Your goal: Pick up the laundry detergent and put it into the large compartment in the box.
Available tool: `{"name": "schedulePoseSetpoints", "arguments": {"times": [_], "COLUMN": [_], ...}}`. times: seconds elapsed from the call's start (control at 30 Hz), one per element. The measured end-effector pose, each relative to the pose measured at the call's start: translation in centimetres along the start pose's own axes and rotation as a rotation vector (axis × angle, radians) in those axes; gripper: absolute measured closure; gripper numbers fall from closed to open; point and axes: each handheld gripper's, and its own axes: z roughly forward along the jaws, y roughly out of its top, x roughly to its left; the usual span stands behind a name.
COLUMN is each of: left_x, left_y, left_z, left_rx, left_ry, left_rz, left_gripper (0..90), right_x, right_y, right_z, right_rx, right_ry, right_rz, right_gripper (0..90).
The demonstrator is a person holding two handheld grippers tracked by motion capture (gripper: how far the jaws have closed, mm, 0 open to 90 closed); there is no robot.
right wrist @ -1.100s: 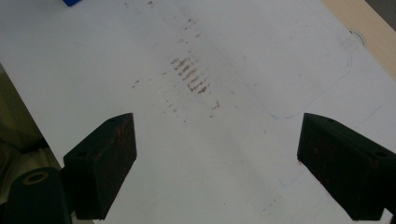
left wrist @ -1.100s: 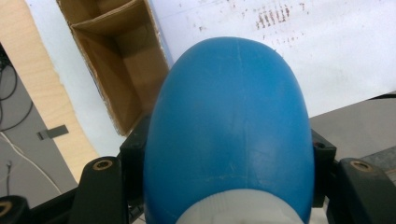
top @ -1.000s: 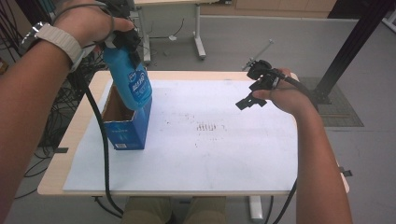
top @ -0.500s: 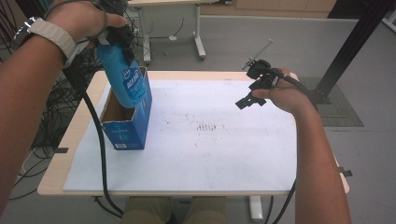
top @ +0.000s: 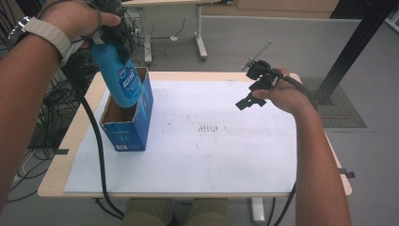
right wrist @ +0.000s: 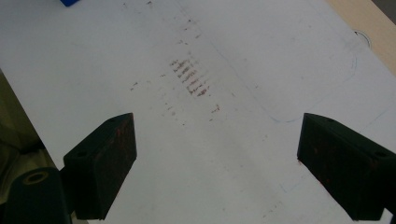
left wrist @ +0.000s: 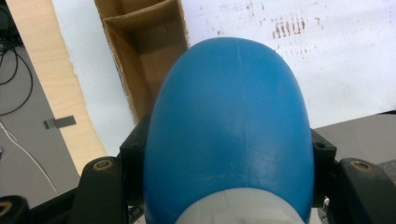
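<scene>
While my left gripper (top: 109, 35) stays clamped on the neck end of the blue bottle (top: 120, 77), I have lifted and tipped it since a second ago: then its base sat deep in the blue cardboard box (top: 134, 120), now the bottle hangs tilted with its base just above the box's open top, at the far end. In the left gripper view the black jaws press either side of the bottle's (left wrist: 229, 135) shoulder, and the box's brown inside (left wrist: 147, 60) lies beyond it. I judge the bottle is nearly free of the box, so the step in hand is the lift-out.

My right gripper (top: 254, 89) hovers over the far right part of the white sheet (top: 221, 165), jaws spread wide with nothing between them.

For room, the box stands near the table's (top: 75, 141) left edge, so swinging left would leave the tabletop. The sheet's middle, with faint brown marks (top: 207, 128), lies open between the box and my right hand.
</scene>
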Motion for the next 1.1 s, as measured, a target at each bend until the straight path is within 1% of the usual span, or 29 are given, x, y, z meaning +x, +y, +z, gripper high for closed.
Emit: {"name": "schedulePoseSetpoints", "arguments": {"times": [0.2, 0.3, 0.43, 0.6, 0.8, 1.1], "left_x": [0.7, 0.9, 1.4, 1.7, 2.5, 3.2], "left_y": [0.1, 0.2, 0.2, 0.2, 0.3, 0.5], "left_z": [0.0, 0.1, 0.2, 0.4, 0.6, 1.4], "left_rx": [-0.005, -0.005, -0.006, -0.009, -0.015, -0.022], "left_ry": [-0.004, -0.002, -0.009, 0.006, -0.001, 0.013], "left_rz": [-0.021, -0.023, -0.037, -0.057, -0.074, -0.094], "left_gripper": [38.3, 38.3, 38.3, 38.3, 38.3, 38.3], "right_x": [-0.2, -0.2, -0.3, -0.2, -0.3, -0.5], "right_y": [-0.2, -0.2, -0.2, 0.1, 0.2, 0.2], "right_z": [0.0, 0.1, 0.3, 0.6, 0.9, 1.0], "right_rx": [0.001, 0.005, 0.010, 0.014, 0.019, 0.020], "right_ry": [-0.002, -0.001, 0.000, 0.006, 0.012, 0.011], "right_rz": [0.000, 0.005, 0.000, -0.008, -0.005, -0.003], "right_gripper": [11.7, 11.7, 11.7, 11.7, 11.7, 11.7]}}
